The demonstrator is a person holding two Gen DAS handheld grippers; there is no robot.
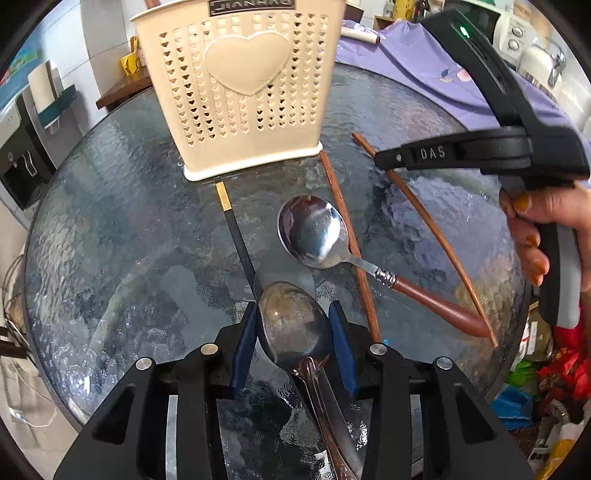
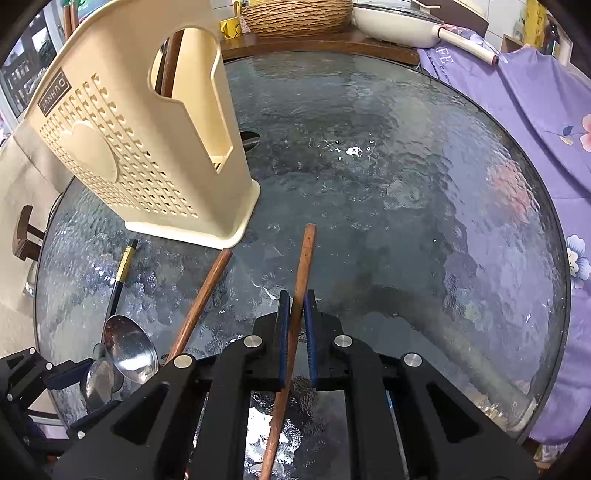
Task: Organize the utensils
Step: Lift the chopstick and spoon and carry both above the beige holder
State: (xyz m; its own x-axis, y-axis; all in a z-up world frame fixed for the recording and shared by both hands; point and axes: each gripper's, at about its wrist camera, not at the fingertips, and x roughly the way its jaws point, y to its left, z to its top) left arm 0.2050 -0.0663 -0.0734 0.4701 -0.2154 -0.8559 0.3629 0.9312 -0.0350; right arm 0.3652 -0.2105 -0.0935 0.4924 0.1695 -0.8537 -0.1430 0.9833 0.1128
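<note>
A cream perforated utensil holder (image 1: 240, 88) stands at the far side of the round glass table (image 1: 110, 221); it also shows in the right wrist view (image 2: 147, 147). My left gripper (image 1: 293, 325) is shut on a steel spoon (image 1: 291, 325), its bowl between the blue pads. A second spoon with a brown handle (image 1: 314, 232) lies ahead, across a brown chopstick (image 1: 351, 243). My right gripper (image 2: 294, 306) is shut on another brown chopstick (image 2: 304, 258). A black, gold-banded chopstick (image 1: 232, 225) lies near the holder.
A purple floral cloth (image 2: 535, 129) covers the table's right side. A wicker basket (image 2: 295, 14) and a white pan (image 2: 399, 26) sit on a wooden shelf behind. The holder holds brown utensil handles (image 2: 171, 62). Clutter lies on the floor at right (image 1: 546, 369).
</note>
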